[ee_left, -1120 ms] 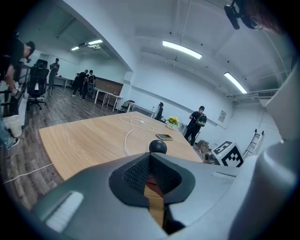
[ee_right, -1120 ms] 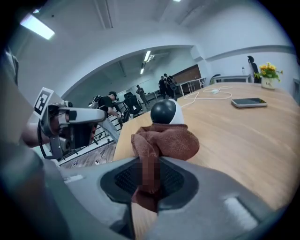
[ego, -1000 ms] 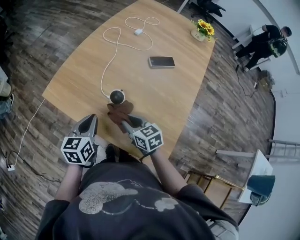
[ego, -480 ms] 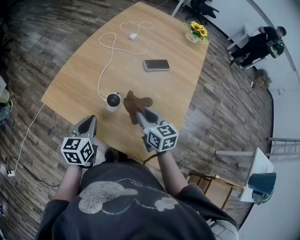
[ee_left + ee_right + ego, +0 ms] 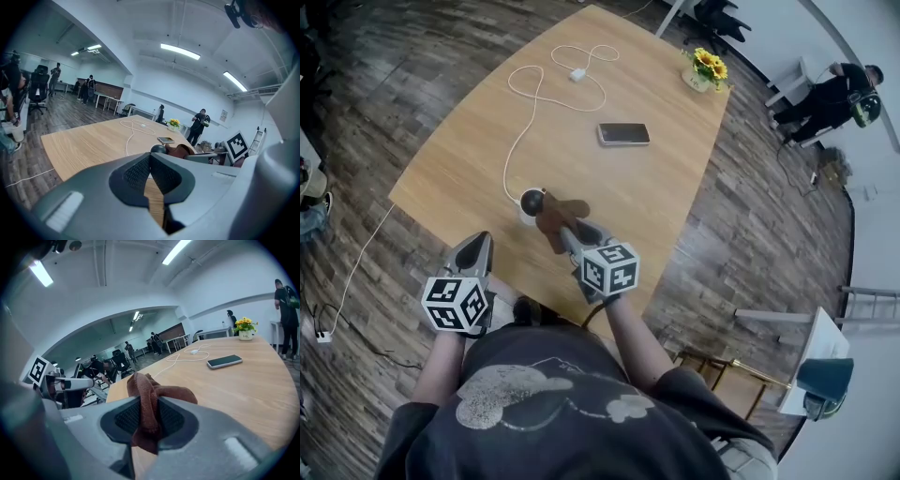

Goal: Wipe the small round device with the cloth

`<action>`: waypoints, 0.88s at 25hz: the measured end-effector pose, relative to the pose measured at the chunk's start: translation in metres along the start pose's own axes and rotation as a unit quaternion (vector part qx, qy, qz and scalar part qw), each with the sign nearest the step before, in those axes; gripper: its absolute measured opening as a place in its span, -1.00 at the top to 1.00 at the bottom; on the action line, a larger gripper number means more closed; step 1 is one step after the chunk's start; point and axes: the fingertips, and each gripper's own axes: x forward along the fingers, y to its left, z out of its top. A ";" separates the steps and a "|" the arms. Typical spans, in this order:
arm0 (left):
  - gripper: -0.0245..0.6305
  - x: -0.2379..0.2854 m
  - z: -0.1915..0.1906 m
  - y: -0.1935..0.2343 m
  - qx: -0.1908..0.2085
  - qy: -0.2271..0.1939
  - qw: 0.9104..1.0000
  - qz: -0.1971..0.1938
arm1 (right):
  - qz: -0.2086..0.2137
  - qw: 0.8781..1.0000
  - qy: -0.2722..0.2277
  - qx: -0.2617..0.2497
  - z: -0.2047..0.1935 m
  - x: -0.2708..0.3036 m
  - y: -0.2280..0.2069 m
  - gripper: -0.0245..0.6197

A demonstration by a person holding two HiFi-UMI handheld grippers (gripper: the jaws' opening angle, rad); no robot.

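The room was a wide open office with a dark plank floor, and seen from the head view the pale wooden bench (image 5: 647, 202) ran away from me, a white cable (image 5: 536, 89) looping down it, a phone (image 5: 623, 134) lying flat past the middle and a small pot of yellow flowers (image 5: 705, 64) at the far corner. The small round device (image 5: 533, 199) stood near my edge of the bench at the cable's end. My right gripper (image 5: 570, 236) reached in from just behind it, its jaws clamped on the brown cloth (image 5: 558, 216), whose free bunch lay against the device's right side. My left gripper (image 5: 481, 238) hung back at the bench edge, with the device ahead of it and off to the right, so the right one was plainly the nearer. In the left gripper view, the left gripper (image 5: 150, 157) had its jaws pressed together with nothing between them, and over their tips the small round device (image 5: 158, 149) showed as a dark dome with the cloth (image 5: 182, 150) bunched right beside it. In the right gripper view, the right gripper (image 5: 149, 414) had its jaws closed on a fold of the cloth (image 5: 161, 392), which rose in a knot above them. The device itself was not in sight there. I judged it lay just ahead and slightly left, behind that bunch.
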 end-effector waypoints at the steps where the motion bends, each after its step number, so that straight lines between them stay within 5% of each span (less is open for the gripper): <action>1: 0.87 0.000 0.000 0.000 0.000 0.000 1.000 0.002 | -0.003 1.000 0.006 0.000 -0.003 0.002 -0.002 0.69; 15: 0.87 -0.001 -0.004 0.000 -0.010 -0.002 1.000 0.008 | -0.013 0.996 0.089 -0.011 -0.046 0.035 -0.012 0.69; 22: 0.87 0.003 -0.001 -0.004 -0.008 -0.004 1.000 0.002 | -0.022 0.997 0.076 -0.008 -0.038 0.021 -0.018 0.69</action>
